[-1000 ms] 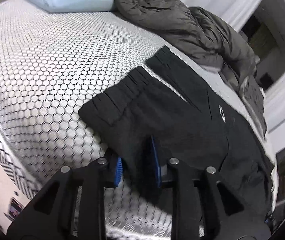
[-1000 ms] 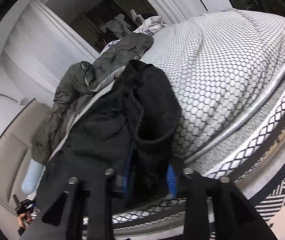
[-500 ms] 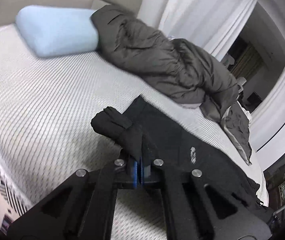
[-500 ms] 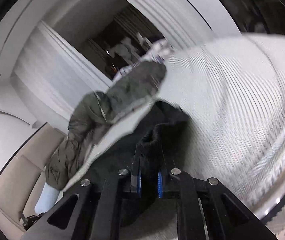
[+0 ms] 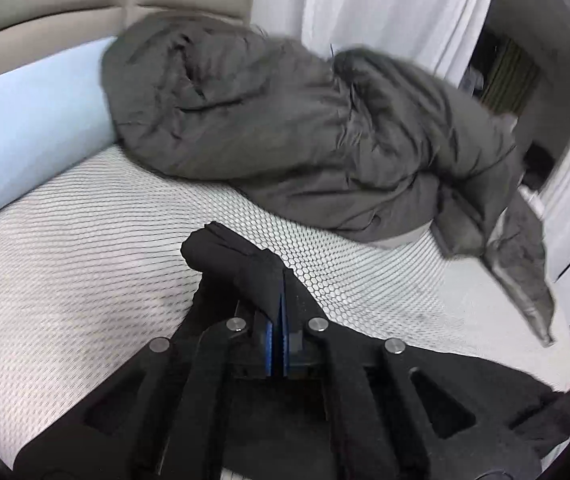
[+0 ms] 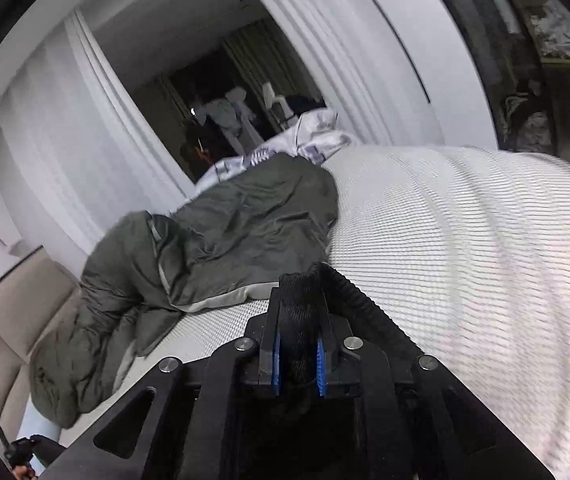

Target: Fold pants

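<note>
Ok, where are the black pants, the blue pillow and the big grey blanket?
black pants (image 5: 241, 268): left wrist view, bunched cloth above the closed pads.
blue pillow (image 5: 25, 128): left wrist view, middle of its front.
grey blanket (image 5: 305, 132): left wrist view, middle of the heap.

The left gripper (image 5: 278, 308) is made of matte black plastic, with two flat angular fingers and blue ribbed pads (image 5: 269, 346) inside. Round silver screws (image 5: 237, 324) sit on its link arms, which have triangular cut-outs. The right gripper (image 6: 299, 320) has the same black body, blue pads and silver screws.
</note>
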A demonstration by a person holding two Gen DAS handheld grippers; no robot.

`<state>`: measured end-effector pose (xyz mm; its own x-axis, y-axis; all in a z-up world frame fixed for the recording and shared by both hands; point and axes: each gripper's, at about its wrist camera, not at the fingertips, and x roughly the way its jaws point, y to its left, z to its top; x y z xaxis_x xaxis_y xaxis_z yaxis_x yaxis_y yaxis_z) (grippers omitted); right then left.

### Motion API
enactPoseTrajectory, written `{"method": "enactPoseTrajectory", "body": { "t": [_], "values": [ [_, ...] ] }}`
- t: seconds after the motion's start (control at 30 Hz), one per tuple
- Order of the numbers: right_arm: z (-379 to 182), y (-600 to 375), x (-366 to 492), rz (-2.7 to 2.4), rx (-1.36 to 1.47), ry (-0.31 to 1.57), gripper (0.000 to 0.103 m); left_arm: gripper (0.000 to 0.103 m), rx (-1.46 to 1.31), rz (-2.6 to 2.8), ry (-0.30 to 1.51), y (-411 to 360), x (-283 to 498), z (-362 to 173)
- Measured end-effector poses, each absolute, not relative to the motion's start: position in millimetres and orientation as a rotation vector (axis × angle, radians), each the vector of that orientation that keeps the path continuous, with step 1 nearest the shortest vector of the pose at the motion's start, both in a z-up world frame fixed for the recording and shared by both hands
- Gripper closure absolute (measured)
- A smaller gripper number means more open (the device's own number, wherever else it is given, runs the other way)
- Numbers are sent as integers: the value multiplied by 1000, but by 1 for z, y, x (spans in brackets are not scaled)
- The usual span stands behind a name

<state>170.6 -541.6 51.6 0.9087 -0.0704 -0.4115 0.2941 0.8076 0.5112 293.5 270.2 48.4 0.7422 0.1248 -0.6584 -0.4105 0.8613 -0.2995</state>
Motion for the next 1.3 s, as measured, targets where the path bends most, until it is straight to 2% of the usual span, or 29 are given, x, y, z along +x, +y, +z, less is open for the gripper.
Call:
{"method": "enactPoseTrajectory", "body": {
  "t": [0.03,0.07,0.1,0.13,0.17,0.23,0.3,0.47,0.53,0.6,0.73,0.93,1.1,1.2,1.23,1.27,1.3],
  "values": [
    [48,-543,190,-201,604,414,87,95,-440,305,709,271,312,39],
    [43,-544,212,-222,597,466,80,70,-433,317,731,275,316,29],
    [38,-546,235,-249,593,535,76,52,-426,359,757,277,323,21],
    [34,-548,249,-259,593,571,72,26,-434,378,748,281,325,19],
    [32,-550,258,-272,588,583,64,19,-456,397,710,286,323,19],
    [34,-551,266,-325,551,584,50,18,-519,403,687,301,323,19],
    [36,-552,261,-342,551,573,47,18,-568,378,696,309,313,17],
    [37,-525,213,-263,507,543,25,18,-602,301,681,298,274,11],
    [33,-505,187,-222,522,514,23,18,-653,261,692,289,248,2],
    [25,-489,169,-178,557,498,22,18,-700,238,726,271,227,-14],
    [6,-460,158,-89,622,539,22,26,-737,174,772,242,216,-38],
    [-17,-425,164,10,551,630,22,26,-682,119,810,201,240,-48],
    [-25,-419,174,31,596,640,22,26,-707,123,869,189,275,-67],
    [-27,-409,181,44,589,645,22,43,-699,147,866,184,293,-78],
    [-27,-407,183,49,587,646,22,62,-693,150,862,185,294,-79],
    [-28,-405,186,53,586,648,22,88,-677,175,866,185,295,-81],
    [-29,-404,188,55,592,648,22,98,-678,196,859,187,295,-81]
  ]
}}
